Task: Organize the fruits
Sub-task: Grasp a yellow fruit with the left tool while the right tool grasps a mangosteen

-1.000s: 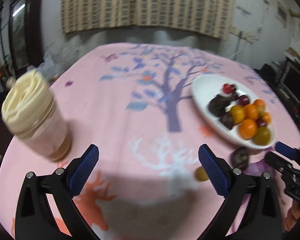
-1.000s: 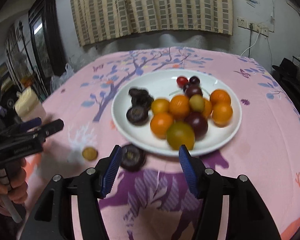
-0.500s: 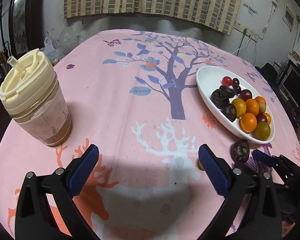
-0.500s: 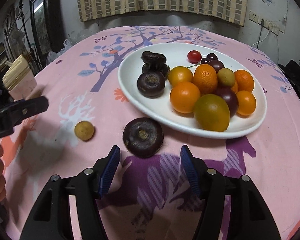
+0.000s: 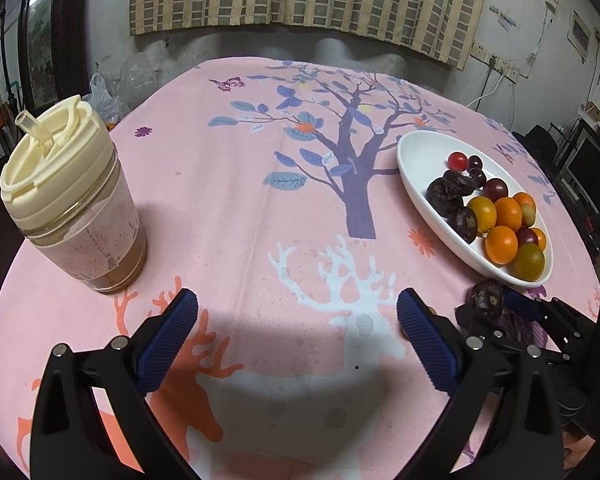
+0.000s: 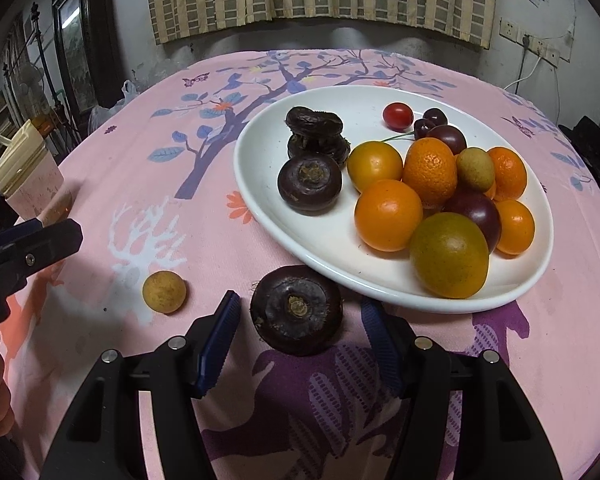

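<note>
Since the frame half a second earlier, the right tool (image 6: 296, 330) has advanced toward the dark round fruit (image 6: 297, 309), which now lies between its two blue pads with a gap on each side; the tool is released and grips nothing. From left to right across the counter (image 6: 204, 152): a lidded cup (image 5: 70, 204) with a cream lid and straw stands upright near the left edge. The left tool (image 5: 296, 338) hovers over the white deer print, spread wide and grasping nothing. A small tan fruit (image 6: 164, 292) rests on the cloth, just left of the right tool's left pad and apart from the dark round fruit. The dark round fruit sits on the cloth just outside the near rim of the white plate (image 6: 268, 216); whether it touches the rim cannot be told. The plate holds oranges (image 6: 388, 215), a green-orange citrus (image 6: 449, 255), dark purple plums (image 6: 476, 212), three dark round fruits (image 6: 310, 184), a red cherry tomato (image 6: 397, 115) and dark cherries (image 6: 435, 117).
</note>
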Available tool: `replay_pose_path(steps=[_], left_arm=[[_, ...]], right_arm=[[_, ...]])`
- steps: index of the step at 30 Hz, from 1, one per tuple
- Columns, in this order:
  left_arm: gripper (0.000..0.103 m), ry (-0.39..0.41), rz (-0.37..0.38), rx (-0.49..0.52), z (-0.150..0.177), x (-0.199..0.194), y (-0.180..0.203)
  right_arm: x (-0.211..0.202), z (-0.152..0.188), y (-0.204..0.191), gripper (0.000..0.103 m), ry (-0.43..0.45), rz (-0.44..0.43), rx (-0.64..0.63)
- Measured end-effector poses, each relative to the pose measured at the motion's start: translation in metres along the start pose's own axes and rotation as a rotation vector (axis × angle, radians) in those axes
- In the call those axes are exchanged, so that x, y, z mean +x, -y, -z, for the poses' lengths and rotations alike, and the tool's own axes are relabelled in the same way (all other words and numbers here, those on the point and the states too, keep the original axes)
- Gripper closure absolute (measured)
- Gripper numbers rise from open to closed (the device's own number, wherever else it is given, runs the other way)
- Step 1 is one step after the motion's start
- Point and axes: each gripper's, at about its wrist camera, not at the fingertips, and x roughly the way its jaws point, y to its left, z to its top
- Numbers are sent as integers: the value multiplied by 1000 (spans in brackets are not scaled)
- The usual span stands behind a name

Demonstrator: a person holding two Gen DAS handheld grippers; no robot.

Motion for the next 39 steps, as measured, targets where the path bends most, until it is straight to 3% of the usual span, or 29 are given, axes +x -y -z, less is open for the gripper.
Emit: replay_pose_path(steps=[3,9,13,17,22,23,24,27,34,36,39], left_arm=[[5,3,-13,6,0,1,0],[5,0,-12,8,0,3,0],[5,13,-32,25,0,5,1],[5,-1,-25,22,1,8,1],[5,-13,76,94,8,9,18],[11,-11,97,130,11,9,25],[25,-8,107,169,14,10,34],[45,-33,146,269,24,18,56],[49,-37,190,287,27,32,73],[65,-49,197,291,27,36,76],[66,-59,205,292,26,39,77]], right_arm=[[-1,1,-2,43,2,11,-13],[-3,2,-5,59,12,13,-25],[-6,4,-5,60,4,11,-25],[-21,10,5,60,2,-52,28],[-49,20,19,60,57,-64,65],[-51,22,22,60,59,-65,72],[-55,24,26,59,64,-69,86],[-61,26,35,59,70,-68,112],[-65,25,40,59,68,-82,141],[-65,25,40,59,66,-84,138],[-67,25,39,59,71,-79,139]])
